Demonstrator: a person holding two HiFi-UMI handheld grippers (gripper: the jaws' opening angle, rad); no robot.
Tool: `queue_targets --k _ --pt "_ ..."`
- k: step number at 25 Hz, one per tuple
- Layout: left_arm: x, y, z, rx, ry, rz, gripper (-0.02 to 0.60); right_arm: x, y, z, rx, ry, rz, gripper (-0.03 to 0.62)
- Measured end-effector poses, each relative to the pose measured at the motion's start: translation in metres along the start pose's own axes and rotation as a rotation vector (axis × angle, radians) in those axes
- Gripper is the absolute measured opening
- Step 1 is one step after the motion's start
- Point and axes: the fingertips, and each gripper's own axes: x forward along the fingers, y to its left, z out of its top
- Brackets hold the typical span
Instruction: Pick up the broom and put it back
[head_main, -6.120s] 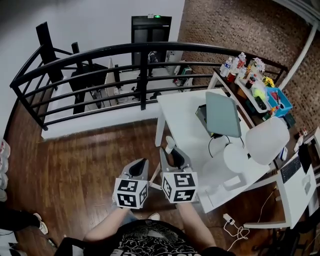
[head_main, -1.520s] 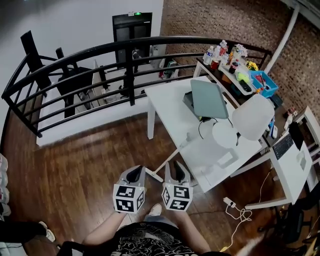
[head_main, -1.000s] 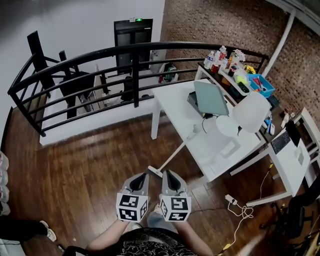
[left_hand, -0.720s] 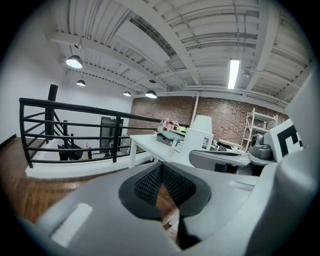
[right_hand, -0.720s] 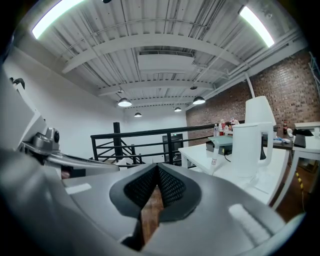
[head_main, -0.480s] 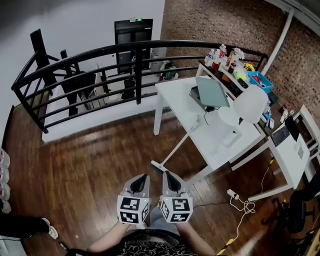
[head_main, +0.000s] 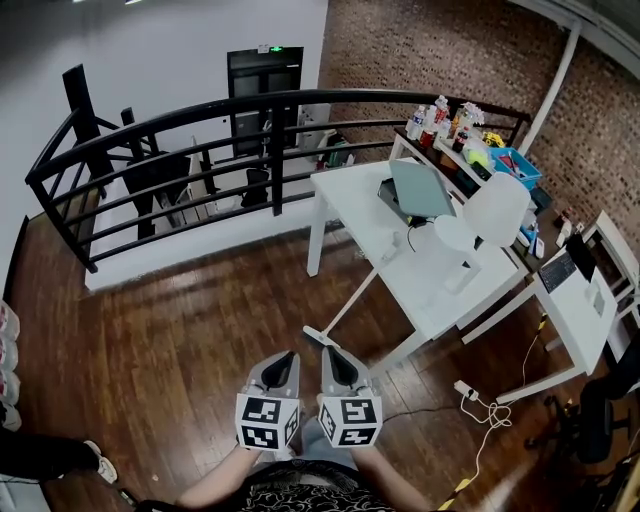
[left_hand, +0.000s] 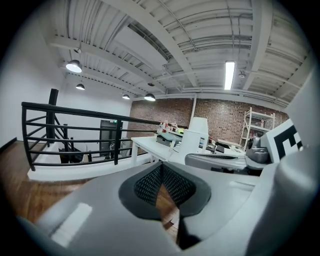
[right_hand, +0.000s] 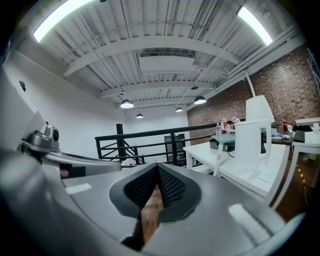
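Note:
The broom (head_main: 352, 294) has a thin white handle that leans against the front edge of the white table (head_main: 350, 195), and its small head rests on the wood floor. In the right gripper view the broom handle (right_hand: 218, 156) stands against the table edge, ahead and to the right. My left gripper (head_main: 283, 364) and right gripper (head_main: 331, 360) are side by side low in the head view, a short way in front of the broom head and apart from it. Both are shut with nothing between the pads, as the left gripper (left_hand: 161, 167) and right gripper (right_hand: 157, 167) views show.
A black railing (head_main: 200, 110) curves across the far side. On the table are a laptop (head_main: 420, 188) and cables, with a white chair (head_main: 495, 210) beside it. A second white desk (head_main: 580, 300) stands at the right, and a power cable (head_main: 480, 410) lies on the floor.
Both grippers and the view have drawn back from the table, so the broom head now lies farther ahead. The broom stays leaning on the table. Both grippers stay shut.

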Motion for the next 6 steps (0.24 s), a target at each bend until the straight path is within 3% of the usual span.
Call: queue_targets --k 6 --pt "-0.0006 -0.0052 -0.0027 -0.005 0.001 -0.002 0.006 -0.0036 -0.0030 -0.0039 0.007 0.008 -0.001 0.000"
